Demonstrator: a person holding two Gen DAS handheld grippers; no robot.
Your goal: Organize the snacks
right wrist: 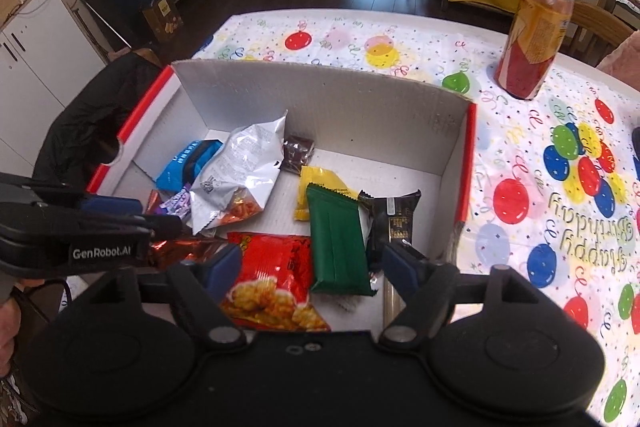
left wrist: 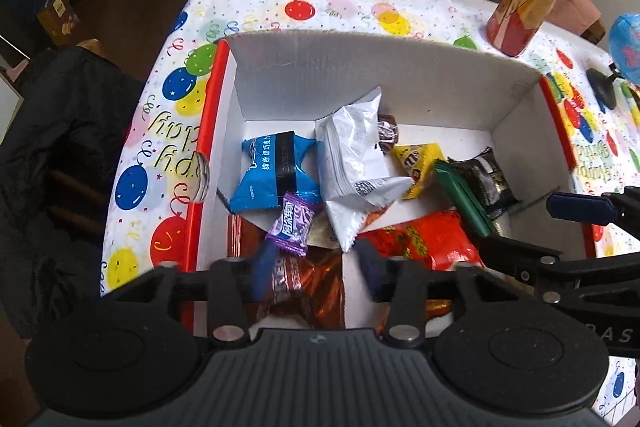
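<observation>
A white cardboard box (left wrist: 400, 83) with red edges holds several snacks: a blue packet (left wrist: 276, 173), a silver bag (left wrist: 356, 163), a purple candy (left wrist: 290, 225), a yellow packet (left wrist: 418, 163), a green bar (left wrist: 464, 203), a black packet (left wrist: 486, 183), a red bag (left wrist: 424, 243) and a copper foil packet (left wrist: 312, 279). My left gripper (left wrist: 316, 267) is open above the near part of the box, over the copper packet and purple candy. My right gripper (right wrist: 312, 263) is open and empty above the red bag (right wrist: 272, 279) and green bar (right wrist: 338, 239).
The box (right wrist: 320, 95) sits on a table with a balloon-print birthday cloth (right wrist: 560, 187). A plastic bottle of orange drink (right wrist: 536, 31) stands at the far right. A dark jacket on a chair (left wrist: 60, 147) lies left of the table. A black stand (left wrist: 602, 87) is at the right.
</observation>
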